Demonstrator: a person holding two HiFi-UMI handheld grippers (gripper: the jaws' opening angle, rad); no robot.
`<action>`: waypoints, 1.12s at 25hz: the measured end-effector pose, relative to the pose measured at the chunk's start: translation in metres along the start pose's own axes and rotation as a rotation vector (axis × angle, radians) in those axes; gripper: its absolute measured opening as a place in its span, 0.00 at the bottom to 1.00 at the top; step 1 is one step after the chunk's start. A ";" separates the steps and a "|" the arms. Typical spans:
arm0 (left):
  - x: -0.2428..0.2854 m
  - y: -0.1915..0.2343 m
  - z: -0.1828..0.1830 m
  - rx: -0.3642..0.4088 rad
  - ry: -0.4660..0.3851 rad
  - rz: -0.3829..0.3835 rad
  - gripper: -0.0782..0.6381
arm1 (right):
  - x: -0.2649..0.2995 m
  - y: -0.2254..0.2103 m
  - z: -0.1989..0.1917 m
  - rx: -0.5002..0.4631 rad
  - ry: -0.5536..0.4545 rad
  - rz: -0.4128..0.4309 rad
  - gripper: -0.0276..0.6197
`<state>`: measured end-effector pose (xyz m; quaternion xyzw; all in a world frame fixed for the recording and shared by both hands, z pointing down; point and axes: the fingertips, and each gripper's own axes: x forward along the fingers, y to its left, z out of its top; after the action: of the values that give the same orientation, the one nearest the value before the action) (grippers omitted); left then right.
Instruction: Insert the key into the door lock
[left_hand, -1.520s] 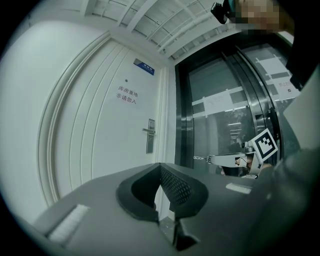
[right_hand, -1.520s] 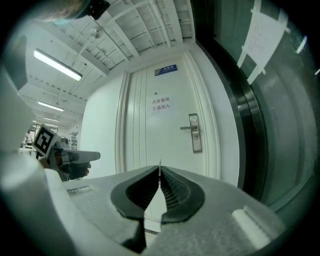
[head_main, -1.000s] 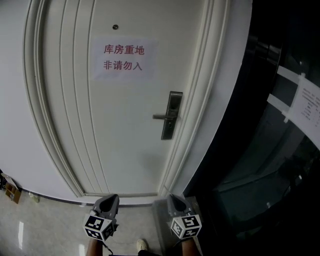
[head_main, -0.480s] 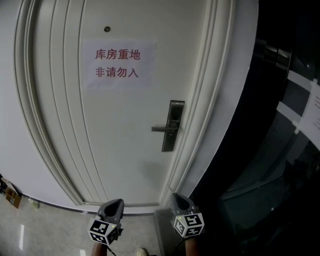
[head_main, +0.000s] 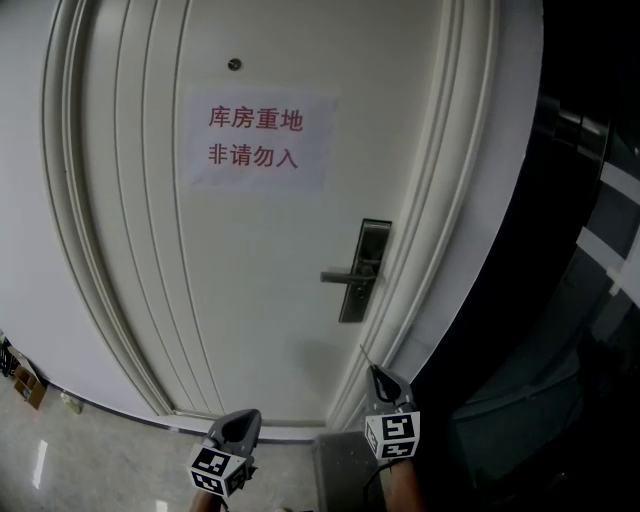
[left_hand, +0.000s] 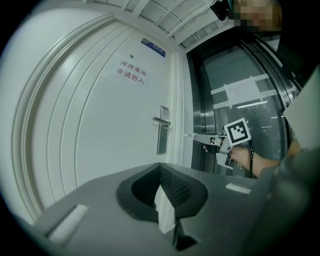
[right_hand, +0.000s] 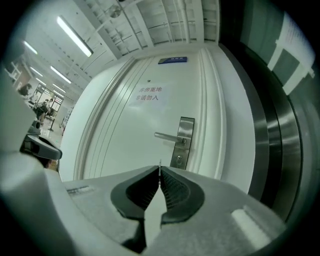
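The white door (head_main: 250, 260) carries a steel lock plate (head_main: 364, 270) with a lever handle (head_main: 344, 276); the keyhole (right_hand: 178, 161) sits below the handle. My right gripper (head_main: 379, 374) is shut on a thin key (right_hand: 159, 164) whose tip sticks out ahead of the jaws, pointing level at the door, short of the lock and below it. In the left gripper view the right gripper (left_hand: 201, 136) holds the key (left_hand: 190, 134) just right of the door frame. My left gripper (head_main: 246, 416) hangs lower and to the left, jaws together with nothing in them.
A paper notice (head_main: 257, 138) with red characters hangs on the door under a peephole (head_main: 234, 64). A dark glass wall (head_main: 590, 300) stands to the right. A cardboard box (head_main: 25, 385) lies on the floor at the left.
My right gripper has risen and come closer to the door, rolling a little, with the key still in it. The left gripper has shifted slightly right and lower in the head view.
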<state>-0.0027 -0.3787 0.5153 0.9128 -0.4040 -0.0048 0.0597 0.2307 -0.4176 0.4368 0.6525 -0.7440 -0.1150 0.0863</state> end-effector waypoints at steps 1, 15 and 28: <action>0.001 0.001 0.000 0.000 0.001 0.003 0.11 | 0.005 -0.003 0.006 -0.029 -0.008 -0.003 0.06; 0.010 0.019 -0.005 -0.002 0.015 0.033 0.11 | 0.084 -0.030 0.034 -0.617 0.010 -0.119 0.06; 0.019 0.031 -0.009 -0.009 0.036 0.043 0.11 | 0.133 -0.047 0.003 -0.917 0.119 -0.148 0.06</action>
<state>-0.0122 -0.4127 0.5285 0.9036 -0.4223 0.0111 0.0709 0.2564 -0.5551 0.4176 0.6036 -0.5617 -0.4003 0.3998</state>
